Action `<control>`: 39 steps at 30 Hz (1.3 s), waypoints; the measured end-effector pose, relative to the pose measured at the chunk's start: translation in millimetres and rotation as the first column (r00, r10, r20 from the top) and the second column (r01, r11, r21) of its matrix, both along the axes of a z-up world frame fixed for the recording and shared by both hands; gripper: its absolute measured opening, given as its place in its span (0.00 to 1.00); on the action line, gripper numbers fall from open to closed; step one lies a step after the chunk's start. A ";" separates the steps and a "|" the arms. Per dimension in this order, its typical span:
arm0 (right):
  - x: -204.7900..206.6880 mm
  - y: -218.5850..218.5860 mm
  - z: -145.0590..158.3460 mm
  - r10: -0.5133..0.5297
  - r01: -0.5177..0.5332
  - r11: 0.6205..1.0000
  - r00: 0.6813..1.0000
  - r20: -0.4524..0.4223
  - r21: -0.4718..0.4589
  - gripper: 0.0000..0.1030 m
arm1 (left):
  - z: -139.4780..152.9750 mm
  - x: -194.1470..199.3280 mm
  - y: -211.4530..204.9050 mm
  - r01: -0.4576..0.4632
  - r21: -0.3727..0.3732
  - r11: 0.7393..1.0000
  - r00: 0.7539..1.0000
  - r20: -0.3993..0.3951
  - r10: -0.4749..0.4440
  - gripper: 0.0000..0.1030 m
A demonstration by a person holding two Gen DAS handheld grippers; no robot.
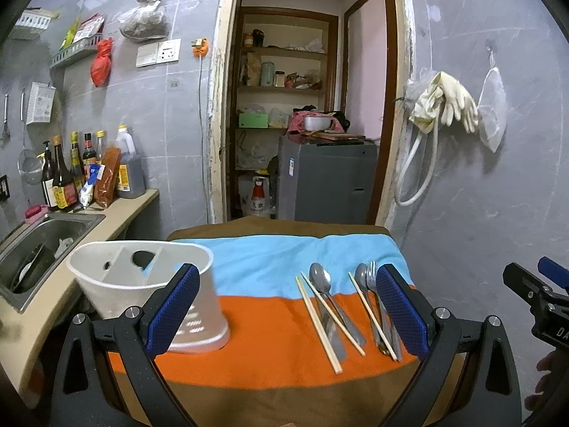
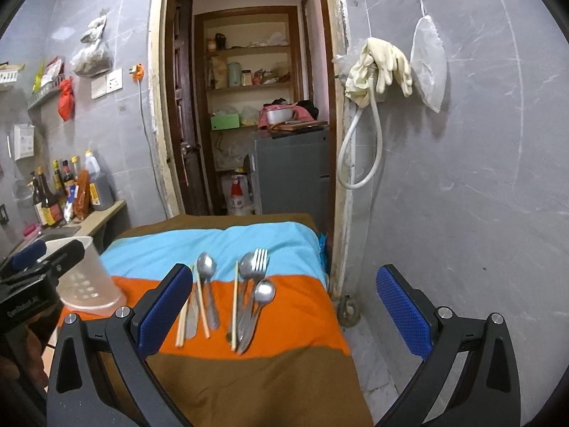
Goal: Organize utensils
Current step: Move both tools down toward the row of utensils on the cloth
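Grey tiled walls (image 1: 490, 213) stand ahead of me on both sides of a doorway (image 1: 309, 106) with a worn pale frame. Through it I see wooden shelves (image 1: 284, 89) holding jars and bags, and a grey cabinet (image 1: 327, 178) in front of them. To the near left a beige counter (image 1: 135, 203) carries sauce bottles (image 1: 64, 178) beside a steel sink (image 1: 46, 235). On the right wall hang rubber gloves (image 1: 451, 103) and a white hose (image 1: 416, 170).
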State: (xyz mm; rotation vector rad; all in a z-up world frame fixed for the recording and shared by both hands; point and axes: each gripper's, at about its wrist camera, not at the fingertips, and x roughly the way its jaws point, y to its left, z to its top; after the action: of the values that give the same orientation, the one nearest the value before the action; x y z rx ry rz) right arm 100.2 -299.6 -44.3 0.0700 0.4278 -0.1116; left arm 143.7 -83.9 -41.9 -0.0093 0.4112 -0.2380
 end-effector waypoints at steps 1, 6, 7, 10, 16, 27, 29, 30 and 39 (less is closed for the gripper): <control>8.2 -4.5 -3.3 0.005 -0.005 1.000 1.000 -0.003 0.004 1.00 | -2.9 6.3 -5.7 -0.002 0.008 1.000 1.000 0.000 0.002 0.94; 47.2 -23.0 -25.1 0.038 -0.038 0.999 0.999 -0.038 0.019 1.00 | -24.1 38.2 -28.8 -0.007 0.042 0.999 0.999 -0.043 0.009 0.94; 54.9 -26.3 -30.7 0.046 -0.045 0.999 0.998 -0.049 0.021 1.00 | -28.7 43.4 -32.3 -0.008 0.047 0.999 0.998 -0.056 0.011 0.94; 73.0 -33.6 -45.5 0.089 -0.086 0.995 0.992 -0.084 0.040 1.00 | -44.7 62.7 -40.5 -0.017 0.070 0.997 0.993 -0.113 0.024 0.94; 104.9 -45.0 -76.4 0.161 -0.145 0.984 0.971 -0.175 0.099 1.00 | -75.2 94.3 -43.8 -0.033 0.075 0.997 0.972 -0.229 0.050 0.92; 145.5 -39.5 -112.3 0.241 -0.204 0.968 0.921 -0.306 0.148 0.74 | -126.3 133.5 -38.0 -0.011 0.048 0.999 0.901 -0.432 0.030 0.48; 152.1 -37.8 -119.4 0.254 -0.213 0.965 0.906 -0.338 0.153 0.67 | -133.6 137.7 -38.4 -0.002 0.041 0.999 0.883 -0.470 0.021 0.40; 153.8 -37.6 -122.1 0.261 -0.217 0.963 0.901 -0.347 0.162 0.64 | -137.4 140.9 -36.8 0.002 0.036 0.999 0.873 -0.488 0.016 0.35; 165.3 -36.3 -134.9 0.309 -0.251 0.949 0.859 -0.408 0.191 0.59 | -145.2 158.3 -37.4 0.065 -0.011 0.998 0.833 -0.549 -0.060 0.20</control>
State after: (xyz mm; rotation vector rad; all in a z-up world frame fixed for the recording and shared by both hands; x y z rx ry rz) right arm 265.6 -335.9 -179.2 0.1123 0.8895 0.1964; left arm 302.0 -121.4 -187.1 -0.0576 0.9926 -0.2981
